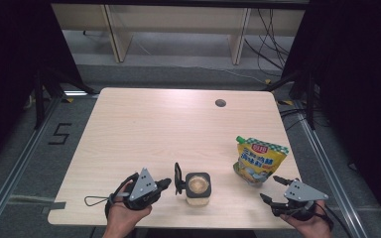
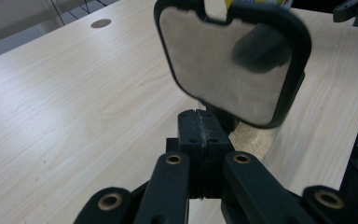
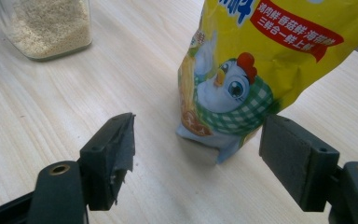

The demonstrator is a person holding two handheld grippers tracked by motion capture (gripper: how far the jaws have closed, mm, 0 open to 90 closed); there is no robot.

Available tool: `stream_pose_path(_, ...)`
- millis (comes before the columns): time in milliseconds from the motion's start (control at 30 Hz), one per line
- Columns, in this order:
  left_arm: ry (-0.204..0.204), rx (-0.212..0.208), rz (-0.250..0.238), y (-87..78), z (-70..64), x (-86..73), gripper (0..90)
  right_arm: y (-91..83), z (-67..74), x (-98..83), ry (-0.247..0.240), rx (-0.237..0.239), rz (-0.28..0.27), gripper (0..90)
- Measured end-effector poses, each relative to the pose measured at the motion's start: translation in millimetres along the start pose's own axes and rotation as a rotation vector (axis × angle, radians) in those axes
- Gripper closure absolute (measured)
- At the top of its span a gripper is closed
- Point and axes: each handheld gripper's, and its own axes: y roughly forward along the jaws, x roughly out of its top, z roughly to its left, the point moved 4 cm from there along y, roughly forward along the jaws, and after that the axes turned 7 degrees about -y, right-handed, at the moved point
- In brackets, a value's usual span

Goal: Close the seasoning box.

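Observation:
A square glass jar (image 1: 198,188) of beige granules stands open-topped near the table's front edge. Its black-rimmed lid (image 1: 178,178) stands on edge just left of the jar, lifted clear of the mouth. My left gripper (image 1: 166,184) is shut on the lid's lower edge; in the left gripper view the jaws meet at my gripper (image 2: 200,128) under the lid (image 2: 228,65), with the jar (image 2: 251,137) behind. A yellow stand-up pouch (image 1: 260,158) with a cartoon chick stands to the right. My right gripper (image 1: 269,187) is open just before the pouch (image 3: 261,56), its jaws apart either side of the pouch's base, not touching.
The pale wooden table (image 1: 154,129) has a round cable hole (image 1: 221,103) at the back right. The jar (image 3: 46,28) is off to the left in the right gripper view. Wooden furniture legs and cables lie on the floor beyond the table.

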Motion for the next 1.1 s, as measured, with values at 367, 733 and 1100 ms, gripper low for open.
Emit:
stream_pose_path(367,0.041,-0.002,0.012,1.0,-10.8,14.0,89.6,-0.3,1.9,-0.5,-0.002,0.0,0.01,28.2)
stream_pose_path(733,0.069,-0.059,0.01,10.0,-23.0,35.8,89.4,-0.2,1.3,-0.3,-0.008,-0.001,0.01,28.2)
stream_pose_path(1100,0.079,-0.119,0.061,43.8,-40.6,33.1,89.4,-1.1,-0.2,-0.7,-0.026,-0.001,0.008,28.2)
